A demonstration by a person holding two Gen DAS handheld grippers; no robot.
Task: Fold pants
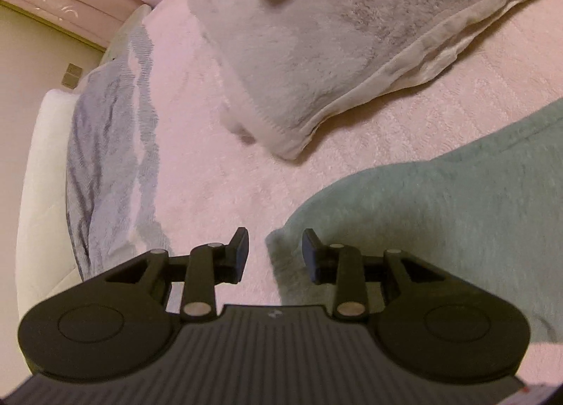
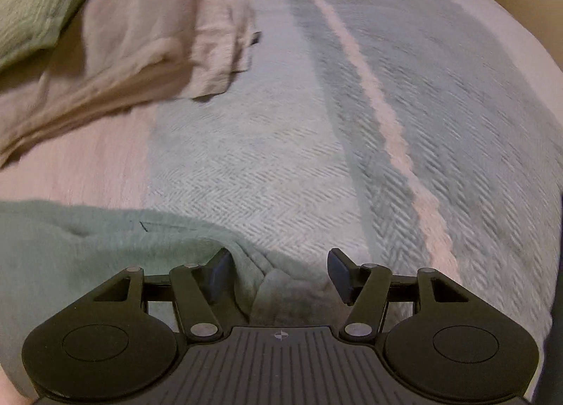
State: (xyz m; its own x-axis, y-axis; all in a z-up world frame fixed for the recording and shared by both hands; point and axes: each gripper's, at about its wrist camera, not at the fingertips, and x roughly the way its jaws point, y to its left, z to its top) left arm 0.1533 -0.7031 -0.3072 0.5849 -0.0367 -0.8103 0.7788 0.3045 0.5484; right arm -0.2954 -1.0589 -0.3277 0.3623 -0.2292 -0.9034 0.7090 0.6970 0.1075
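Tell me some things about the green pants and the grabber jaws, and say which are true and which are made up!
1. The pants are green. True.
2. The left gripper has its jaws clamped shut on the pants. False: the jaws stand open, with a corner of the fabric lying between them.
3. The right gripper has its jaws open with a bunched fold of the pants between them. True.
4. The pants lie on a wooden floor. False: they lie on a soft bed cover in pink and pale blue-green.
5. A folded beige cloth lies farther back on the bed in the right wrist view. True.
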